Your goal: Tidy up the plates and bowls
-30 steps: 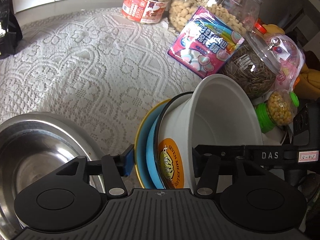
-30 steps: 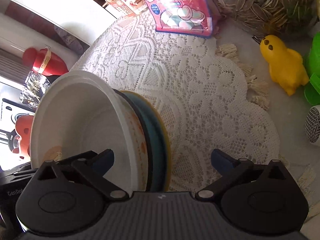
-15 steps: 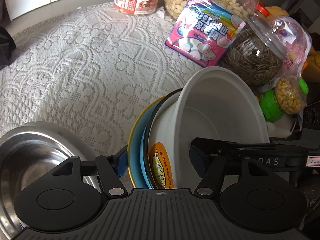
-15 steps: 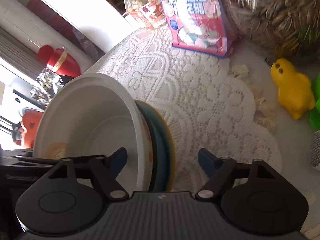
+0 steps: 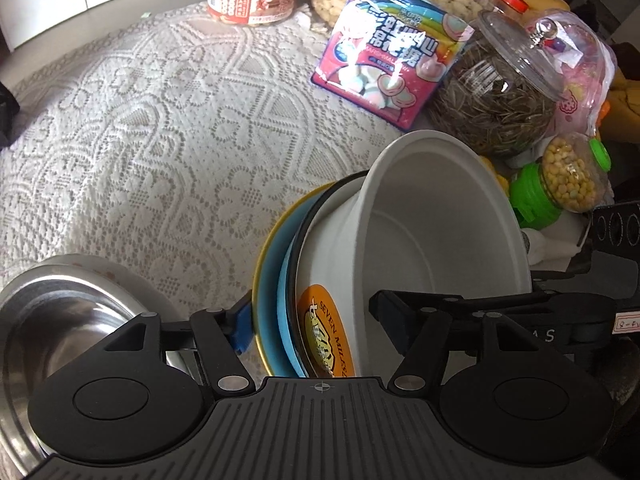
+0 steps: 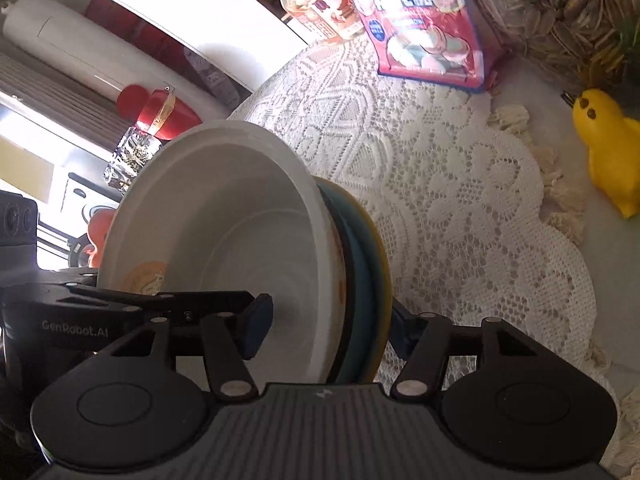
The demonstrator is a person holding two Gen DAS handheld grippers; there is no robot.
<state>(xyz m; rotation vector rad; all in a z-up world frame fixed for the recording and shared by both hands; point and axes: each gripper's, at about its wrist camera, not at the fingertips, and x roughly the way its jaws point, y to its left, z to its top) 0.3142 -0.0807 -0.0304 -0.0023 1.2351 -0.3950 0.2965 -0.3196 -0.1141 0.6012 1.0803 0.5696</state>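
Over the white lace tablecloth [image 5: 160, 128] we hold a tipped stack: white bowl [image 5: 440, 232] nested against blue plate [image 5: 272, 312]. Both left gripper [image 5: 310, 320] and right gripper [image 6: 328, 320] are clamped across it. Beyond the cloth's far edge stand a marshmallow bag [image 5: 388, 60] and snack jars; a steel bowl [image 5: 48, 332] sits near its front edge

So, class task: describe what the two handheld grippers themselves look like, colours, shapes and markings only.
Both are matte black. The left gripper and right gripper each have a ribbed body, two round discs, angular linkage arms with silver pivot pins, and blue finger pads. White "GenRobot.AI" lettering and a small white label show on them. No cables or sleeves are visible.
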